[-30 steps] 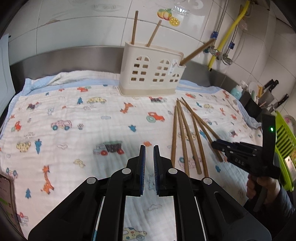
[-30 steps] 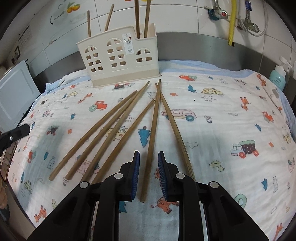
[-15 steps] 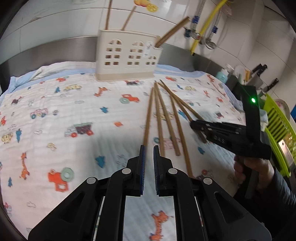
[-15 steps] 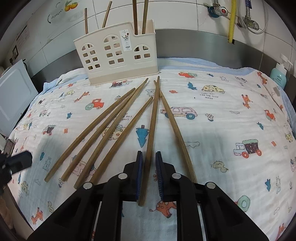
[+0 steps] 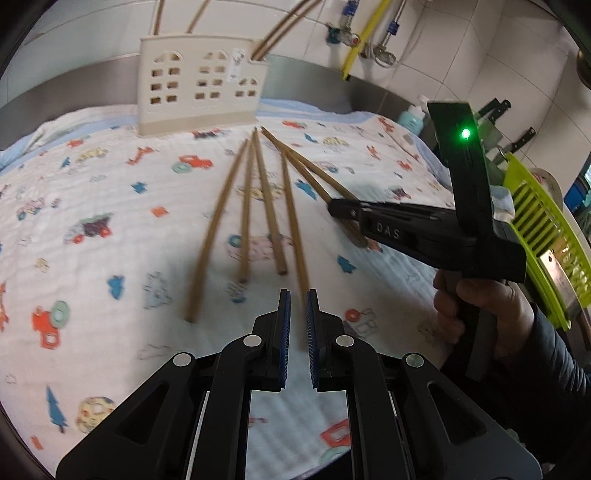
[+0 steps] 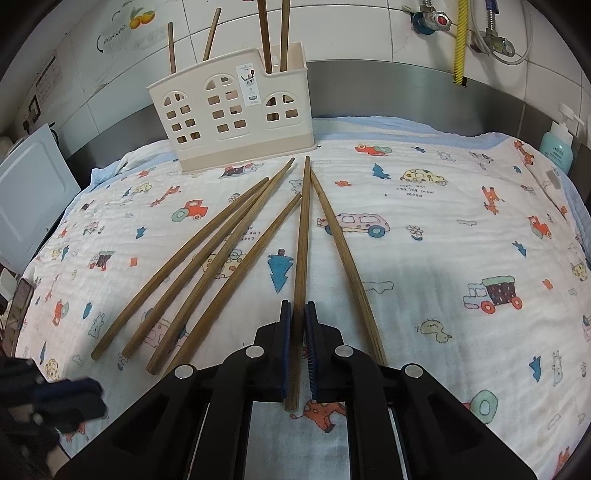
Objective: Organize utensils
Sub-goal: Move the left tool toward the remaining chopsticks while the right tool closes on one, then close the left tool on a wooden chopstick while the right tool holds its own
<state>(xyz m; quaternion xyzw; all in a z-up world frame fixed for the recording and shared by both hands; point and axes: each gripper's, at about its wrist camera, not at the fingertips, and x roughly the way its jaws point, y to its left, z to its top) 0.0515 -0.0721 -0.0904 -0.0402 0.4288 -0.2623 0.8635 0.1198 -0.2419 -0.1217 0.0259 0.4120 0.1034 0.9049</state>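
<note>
Right gripper (image 6: 298, 325) — pads closed on the near third of one wooden chopstick (image 6: 302, 236), whose blunt end projects back past the pads and whose tip points toward the holder (image 6: 236, 122). The stick still lies along the printed cloth (image 6: 443, 236). In the left wrist view the same gripper (image 5: 341, 210) enters from the right, its tip low over the right edge of the fan, a hand (image 5: 487, 306) on its grip and a green light lit on its upright body.

Left gripper (image 5: 297, 321) — pads nearly together with a narrow gap, nothing between them; it hovers over the cloth (image 5: 92, 184) just short of the near ends of the sticks.

Loose chopsticks (image 6: 207, 266) — five more lie on the cloth, four splayed to the left of the clamped one and one just to its right, all converging toward the holder.

Holder — cream plastic, pierced with arched window openings, upright at the far edge of the cloth against the steel backsplash (image 6: 406, 96). Four chopsticks (image 6: 264, 33) stand in it: two in the left part, two in the right.

Blue bottle (image 6: 557, 147) — far right, beside the cloth.
</note>
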